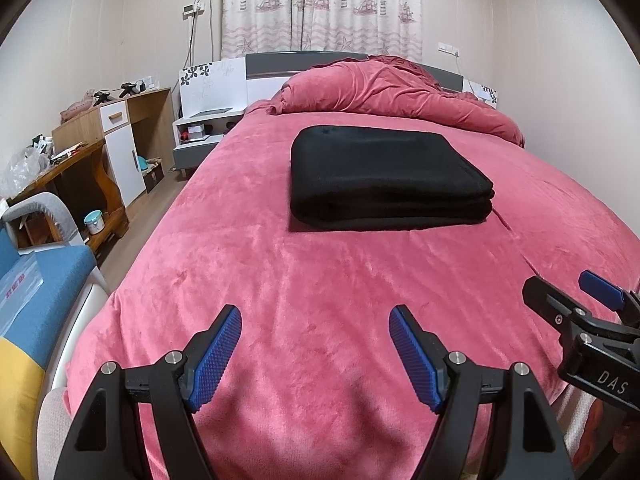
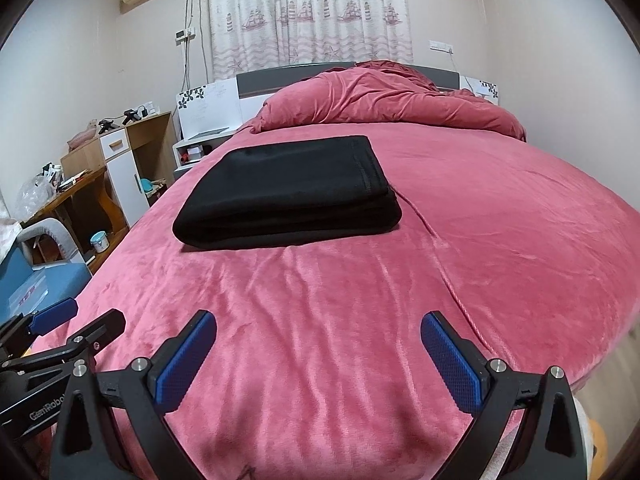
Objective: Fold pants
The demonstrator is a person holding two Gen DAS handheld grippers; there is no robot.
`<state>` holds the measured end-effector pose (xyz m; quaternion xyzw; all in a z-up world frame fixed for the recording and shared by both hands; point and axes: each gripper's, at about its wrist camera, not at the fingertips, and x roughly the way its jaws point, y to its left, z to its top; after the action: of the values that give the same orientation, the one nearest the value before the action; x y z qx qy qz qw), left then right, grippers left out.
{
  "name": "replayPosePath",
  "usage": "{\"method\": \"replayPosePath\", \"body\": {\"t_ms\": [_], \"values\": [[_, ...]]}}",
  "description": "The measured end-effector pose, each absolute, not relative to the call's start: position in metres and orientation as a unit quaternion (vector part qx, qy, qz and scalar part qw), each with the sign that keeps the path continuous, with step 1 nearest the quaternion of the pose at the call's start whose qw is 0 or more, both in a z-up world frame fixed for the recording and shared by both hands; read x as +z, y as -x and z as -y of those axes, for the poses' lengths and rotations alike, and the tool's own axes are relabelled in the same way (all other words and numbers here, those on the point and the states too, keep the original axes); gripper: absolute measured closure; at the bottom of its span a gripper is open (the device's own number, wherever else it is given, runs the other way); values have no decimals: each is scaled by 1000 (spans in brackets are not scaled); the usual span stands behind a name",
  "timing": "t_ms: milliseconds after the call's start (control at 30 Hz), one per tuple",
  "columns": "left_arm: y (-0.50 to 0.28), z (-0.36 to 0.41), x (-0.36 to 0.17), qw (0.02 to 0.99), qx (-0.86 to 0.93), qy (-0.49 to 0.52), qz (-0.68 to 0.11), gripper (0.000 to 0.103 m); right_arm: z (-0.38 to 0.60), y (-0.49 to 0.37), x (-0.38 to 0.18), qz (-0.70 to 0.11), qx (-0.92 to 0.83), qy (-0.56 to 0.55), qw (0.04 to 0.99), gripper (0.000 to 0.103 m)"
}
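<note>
The black pants (image 1: 384, 178) lie folded into a thick rectangle on the pink bed cover (image 1: 320, 280), in the middle of the bed; they also show in the right wrist view (image 2: 292, 194). My left gripper (image 1: 315, 320) is open and empty, hovering over the bed's near end, well short of the pants. My right gripper (image 2: 319, 326) is open and empty, also over the near end. The right gripper shows at the right edge of the left wrist view (image 1: 568, 292); the left gripper shows at the left edge of the right wrist view (image 2: 80, 316).
A crumpled pink duvet (image 1: 400, 88) lies at the headboard. A nightstand (image 1: 204, 128), a wooden desk with cabinet (image 1: 116, 140) and a blue sofa (image 1: 40, 280) stand left of the bed. A curtain (image 1: 320, 4) hangs behind.
</note>
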<state>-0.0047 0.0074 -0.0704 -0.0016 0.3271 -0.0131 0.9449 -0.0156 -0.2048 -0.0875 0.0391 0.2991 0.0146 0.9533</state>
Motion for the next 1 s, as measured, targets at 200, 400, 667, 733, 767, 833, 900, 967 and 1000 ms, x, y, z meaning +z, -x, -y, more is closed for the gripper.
{"method": "replayPosePath", "body": {"t_ms": [200,400,667,733,767,833,900,967,1000], "values": [[5,-8,-72,945,-14,3,-328,25,204,16,-87,-301,14,-38,953,0],[5,-10,-72,944,-14,3,-329,25,203,16,-87,-302,16,-37,953,0],[5,-10,-73,944,-17,1,-329,25,203,16,-87,-303,17,-37,952,0],[5,-10,-73,944,-17,0,-329,25,204,15,-87,-303,18,-38,952,0],[5,-10,-73,944,-17,1,-329,25,204,15,-88,-304,18,-38,952,0],[5,-10,-73,944,-17,1,-330,25,203,15,-88,-304,17,-37,952,0],[5,-10,-73,944,-17,1,-329,25,203,15,-88,-305,18,-37,952,0],[5,-10,-73,944,-13,1,-330,25,203,15,-89,-305,17,-37,951,0],[5,-10,-73,944,-10,0,-329,25,203,15,-89,-306,18,-37,951,0]]}}
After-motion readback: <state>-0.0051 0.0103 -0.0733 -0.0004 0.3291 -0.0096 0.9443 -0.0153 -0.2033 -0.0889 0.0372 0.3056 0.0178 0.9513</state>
